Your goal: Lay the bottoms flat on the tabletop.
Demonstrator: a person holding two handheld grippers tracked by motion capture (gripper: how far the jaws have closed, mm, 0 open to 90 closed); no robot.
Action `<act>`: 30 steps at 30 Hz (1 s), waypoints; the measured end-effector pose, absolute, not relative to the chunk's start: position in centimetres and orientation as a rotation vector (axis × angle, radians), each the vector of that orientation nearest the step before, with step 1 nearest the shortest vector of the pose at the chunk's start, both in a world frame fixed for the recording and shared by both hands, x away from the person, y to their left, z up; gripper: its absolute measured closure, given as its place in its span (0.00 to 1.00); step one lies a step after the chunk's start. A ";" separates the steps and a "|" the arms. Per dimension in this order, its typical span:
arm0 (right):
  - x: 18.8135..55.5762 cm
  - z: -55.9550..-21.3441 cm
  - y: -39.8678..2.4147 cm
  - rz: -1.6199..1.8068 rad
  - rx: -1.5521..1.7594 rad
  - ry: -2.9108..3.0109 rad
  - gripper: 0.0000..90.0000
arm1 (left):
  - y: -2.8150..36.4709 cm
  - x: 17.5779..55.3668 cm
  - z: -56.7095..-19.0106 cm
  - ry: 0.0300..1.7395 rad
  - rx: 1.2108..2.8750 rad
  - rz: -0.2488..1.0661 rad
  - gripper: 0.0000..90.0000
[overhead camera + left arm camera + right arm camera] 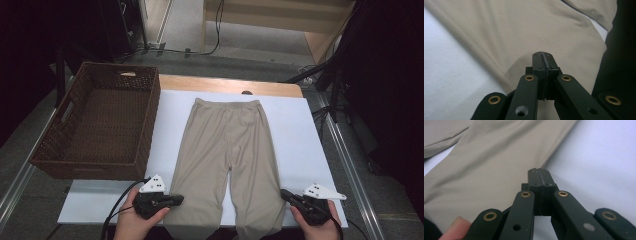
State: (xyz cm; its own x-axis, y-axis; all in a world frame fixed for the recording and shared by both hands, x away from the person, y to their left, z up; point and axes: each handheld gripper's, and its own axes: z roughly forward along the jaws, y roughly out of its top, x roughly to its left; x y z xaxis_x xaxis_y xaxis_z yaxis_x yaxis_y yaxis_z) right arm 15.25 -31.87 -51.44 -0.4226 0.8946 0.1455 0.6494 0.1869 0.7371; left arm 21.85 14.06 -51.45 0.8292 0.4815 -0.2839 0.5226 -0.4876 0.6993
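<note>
Beige trousers (pixel 227 155) lie flat at centre frame on a white table cover (pixel 300 135), waistband toward the top, beside a brown wicker basket (pixel 100 120) at upper left. At bottom left, the left gripper (pixel 176 200) is clamped on one leg's outer edge; at bottom right, the right gripper (pixel 285 195) pinches the other's.

Beige trousers (pixel 227 150) showing fine matt knit; basket (pixel 100 120) showing rough brown wicker; desk (pixel 300 130) wearing smooth white cover, wood edging.
</note>
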 end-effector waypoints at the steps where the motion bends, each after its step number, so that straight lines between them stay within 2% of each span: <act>1: 14.9 -51.3 -32.2 1.087 1.466 2.142 0.98 | 14.1 21.9 -51.5 0.732 2.166 -0.064 1.00; 7: 14.3 -51.6 -34.0 1.075 1.516 2.121 0.97 | 14.1 21.9 -51.5 0.732 2.166 -0.068 1.00; 10: 14.4 -52.1 -34.1 1.057 1.517 2.142 0.83 | 14.1 21.9 -51.5 0.735 2.167 -0.073 1.00; 13: 14.0 -51.9 -34.3 1.089 1.505 2.142 0.78 | 14.1 21.9 -51.5 0.737 2.164 -0.078 1.00; 22: 11.1 -51.9 -33.8 1.095 1.514 2.167 0.78 | 14.2 22.1 -51.5 0.736 2.166 -0.095 1.00; 30: 8.5 -52.6 -31.6 1.085 1.489 2.198 0.69 | 14.2 21.8 -51.5 0.729 2.170 -0.094 1.00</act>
